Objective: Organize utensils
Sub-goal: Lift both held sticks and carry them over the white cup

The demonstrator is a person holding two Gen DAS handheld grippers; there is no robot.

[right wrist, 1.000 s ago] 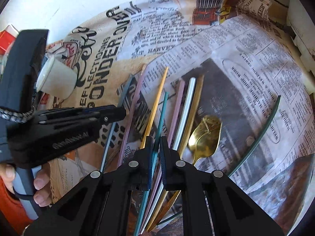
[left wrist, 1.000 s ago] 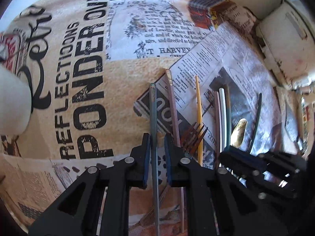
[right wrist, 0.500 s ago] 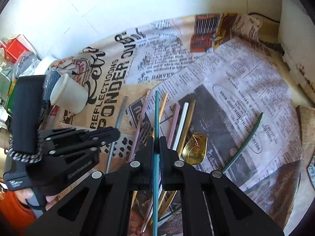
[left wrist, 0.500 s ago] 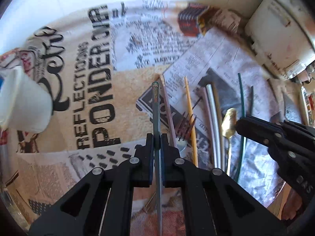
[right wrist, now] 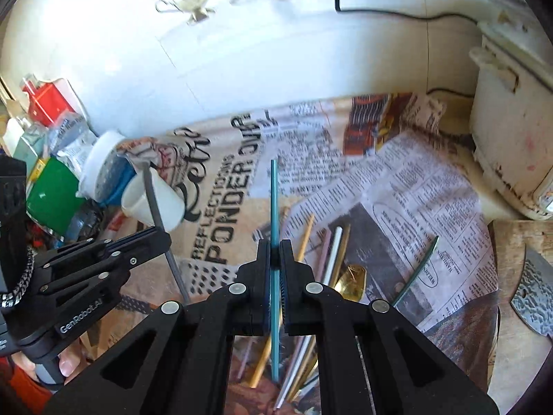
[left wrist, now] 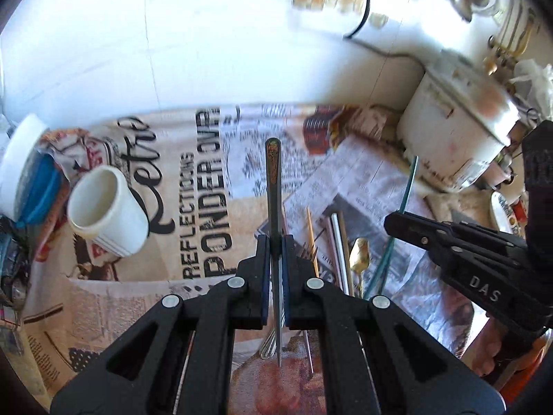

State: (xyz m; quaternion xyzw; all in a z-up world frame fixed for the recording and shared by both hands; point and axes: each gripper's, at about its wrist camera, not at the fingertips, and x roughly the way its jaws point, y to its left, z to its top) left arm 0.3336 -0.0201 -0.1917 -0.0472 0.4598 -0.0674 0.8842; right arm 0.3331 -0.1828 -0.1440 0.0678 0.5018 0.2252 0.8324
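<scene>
Left gripper (left wrist: 275, 252) clamped on a dark grey utensil handle (left wrist: 273, 186), which runs up the centre of the left wrist frame past the fingertips; its lower end hangs between the arms, clear of the cloth. Right gripper (right wrist: 275, 252) clamped on a teal utensil handle (right wrist: 273, 200), likewise standing up the middle of the right wrist frame, lower end free below the pads.

In the right wrist view the left gripper (right wrist: 152, 235) shows at left, the grey handle slanting up across the white cup (right wrist: 152, 204). In the left wrist view the right gripper (left wrist: 397, 219) shows at right with the teal handle rising above it.

Remaining utensils lie on the newspaper sheet (right wrist: 414, 186), lower centre of both frames: a yellow stick-like handle (right wrist: 304, 238), a pink handle (right wrist: 323, 252), a white handle (right wrist: 333, 249), a gold spoon (right wrist: 352, 282), and a dark green handle (right wrist: 420, 266) lying apart to the right. A fork's tines (left wrist: 306, 254) sit just right of the left gripper's fingers.

White cup tilted at left on the printed cloth (left wrist: 207, 186). A white appliance (right wrist: 508, 131) stands at upper right, a black cable (right wrist: 380, 10) along the white wall. Bottles and cartons crowd the far left edge. A knife blade (right wrist: 534, 297) rests on a wooden board at right.
</scene>
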